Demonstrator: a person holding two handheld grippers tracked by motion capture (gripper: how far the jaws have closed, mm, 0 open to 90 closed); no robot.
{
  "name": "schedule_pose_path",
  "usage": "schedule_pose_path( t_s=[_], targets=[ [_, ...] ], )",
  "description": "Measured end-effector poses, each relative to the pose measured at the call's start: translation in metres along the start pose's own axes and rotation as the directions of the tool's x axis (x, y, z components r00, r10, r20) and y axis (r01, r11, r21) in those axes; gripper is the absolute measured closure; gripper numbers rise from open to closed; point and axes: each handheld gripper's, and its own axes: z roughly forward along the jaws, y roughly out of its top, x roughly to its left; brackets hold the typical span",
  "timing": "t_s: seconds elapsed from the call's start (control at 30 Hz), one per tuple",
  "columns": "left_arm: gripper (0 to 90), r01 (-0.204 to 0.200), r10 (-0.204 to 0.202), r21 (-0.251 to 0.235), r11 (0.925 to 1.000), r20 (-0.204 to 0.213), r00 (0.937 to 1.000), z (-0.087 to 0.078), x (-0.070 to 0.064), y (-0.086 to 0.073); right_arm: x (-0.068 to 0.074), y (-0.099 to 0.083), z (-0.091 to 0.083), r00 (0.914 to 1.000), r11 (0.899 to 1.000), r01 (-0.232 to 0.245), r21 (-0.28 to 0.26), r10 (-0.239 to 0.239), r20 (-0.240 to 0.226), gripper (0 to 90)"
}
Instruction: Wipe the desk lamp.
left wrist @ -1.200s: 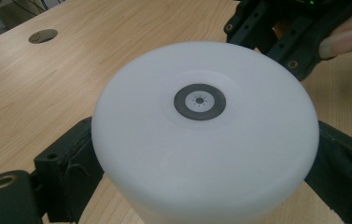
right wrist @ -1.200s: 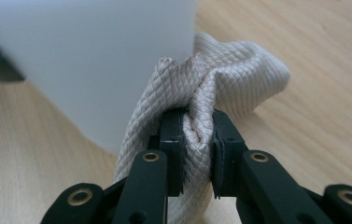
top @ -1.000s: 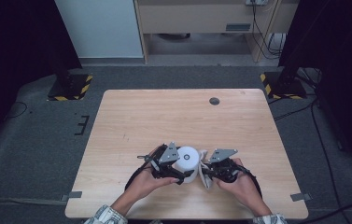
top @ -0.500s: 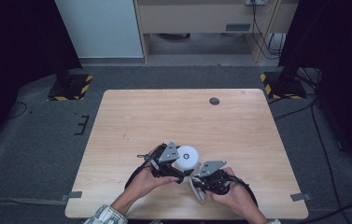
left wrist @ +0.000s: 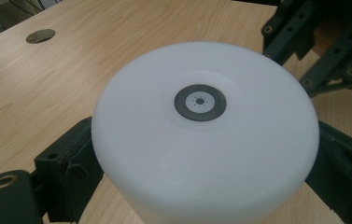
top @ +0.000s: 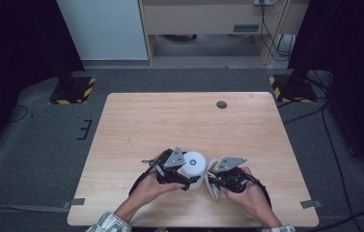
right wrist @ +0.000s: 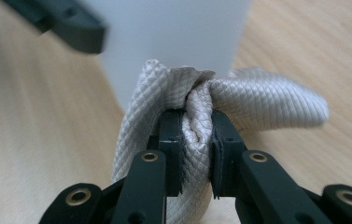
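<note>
Left gripper (top: 185, 180): jaws set on either side of the white cylinder (top: 193, 166), pressing its flanks; in the left gripper view the black pads (left wrist: 69, 161) sit against its wall at both sides, so it holds the cylinder.
Right gripper (top: 213, 180): closed on a bunched fold of the grey cloth (right wrist: 197, 114); the right gripper view shows the quilted fabric pinched between the two jaws, with loose loops spilling to either side.
White cylinder: stands upright on the table (top: 170, 121), near the middle of the front edge, its flat top with a small dark ring (left wrist: 200, 101) facing up.
Grey cloth: touching or just short of the cylinder's lower wall on the side toward the right gripper; from the high view it shows as a pale strip (top: 213, 170) between the cylinder and the right hand (top: 247, 193).
Key relation: the cylinder lies straight ahead of the right gripper's jaws, its long axis vertical, so the cloth meets the side wall rather than the top.
Nearer hand: both are close; the left steadies, the right carries the cloth.
Step in hand, as I judge it: wiping the cylinder's side while it is braced.
Table hole (top: 221, 104): well apart, toward the far edge.
</note>
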Motion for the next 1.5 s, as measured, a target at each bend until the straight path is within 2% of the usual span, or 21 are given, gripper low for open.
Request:
schedule_pose_path(
  t_s=[0.17, 0.2, 0.3, 0.33, 0.43, 0.47, 0.53, 0.63, 0.9, 1.03, 1.23, 1.5],
  targets=[
    [7.4, -0.001, 0.001, 0.000, 1.0000, 0.001, 1.0000, 0.000, 0.000, 0.000, -0.013, 0.003, 0.004, 0.9992, 0.999, -0.032, -0.024, 0.033, 0.022, 77.8],
    [7.4, -0.004, 0.004, 0.003, 1.0000, 0.003, 1.0000, 0.000, 0.000, 0.000, -0.019, 0.005, 0.008, 0.9982, 0.998, -0.057, -0.031, 0.057, 0.019, 77.9],
    [7.4, -0.004, 0.004, 0.003, 1.0000, 0.002, 1.0000, 0.000, 0.000, 0.000, -0.020, 0.004, 0.011, 0.9981, 0.998, -0.059, -0.016, 0.059, 0.017, 78.0],
    [7.4, -0.003, 0.003, 0.004, 1.0000, 0.001, 1.0000, 0.000, 0.000, 0.000, -0.016, 0.003, 0.012, 0.9986, 0.999, -0.048, 0.004, 0.048, 0.022, 78.1],
    [7.3, -0.004, 0.004, 0.005, 1.0000, -0.001, 1.0000, 0.000, 0.000, 0.000, -0.012, 0.001, 0.009, 0.9991, 0.999, -0.041, 0.013, 0.041, 0.012, 78.0],
    [7.3, -0.005, 0.005, 0.006, 1.0000, -0.002, 1.0000, 0.000, 0.000, 0.000, -0.003, 0.000, 0.006, 0.9996, 0.999, -0.027, 0.019, 0.027, -0.009, 78.0],
    [7.3, -0.004, 0.004, 0.006, 1.0000, -0.003, 1.0000, 0.000, 0.000, 0.000, 0.000, -0.001, 0.005, 0.9997, 1.000, -0.022, 0.021, 0.022, -0.014, 78.0],
    [7.3, 0.004, -0.004, 0.002, 1.0000, -0.003, 1.0000, 0.000, 0.000, 0.000, 0.010, -0.001, 0.006, 0.9995, 0.999, 0.012, 0.042, -0.010, -0.031, 78.0],
    [7.4, 0.012, -0.012, 0.003, 0.9999, -0.004, 0.9999, -0.001, 0.003, 0.000, 0.026, 0.003, 0.014, 0.9937, 0.996, 0.060, 0.064, -0.053, -0.098, 78.1],
    [7.4, 0.014, -0.014, 0.005, 0.9999, -0.006, 0.9999, -0.001, 0.003, 0.000, 0.035, 0.006, 0.020, 0.9898, 0.995, 0.077, 0.057, -0.070, -0.125, 78.1],
    [7.4, 0.012, -0.012, 0.008, 0.9999, -0.006, 0.9999, -0.001, 0.003, 0.000, 0.043, 0.010, 0.030, 0.9842, 0.994, 0.096, 0.046, -0.088, -0.154, 78.0],
    [7.5, 0.018, -0.018, 0.005, 0.9998, -0.005, 0.9998, -0.001, 0.003, 0.000, 0.045, 0.011, 0.037, 0.9831, 0.994, 0.096, 0.059, -0.085, -0.162, 78.0]
  ],
)
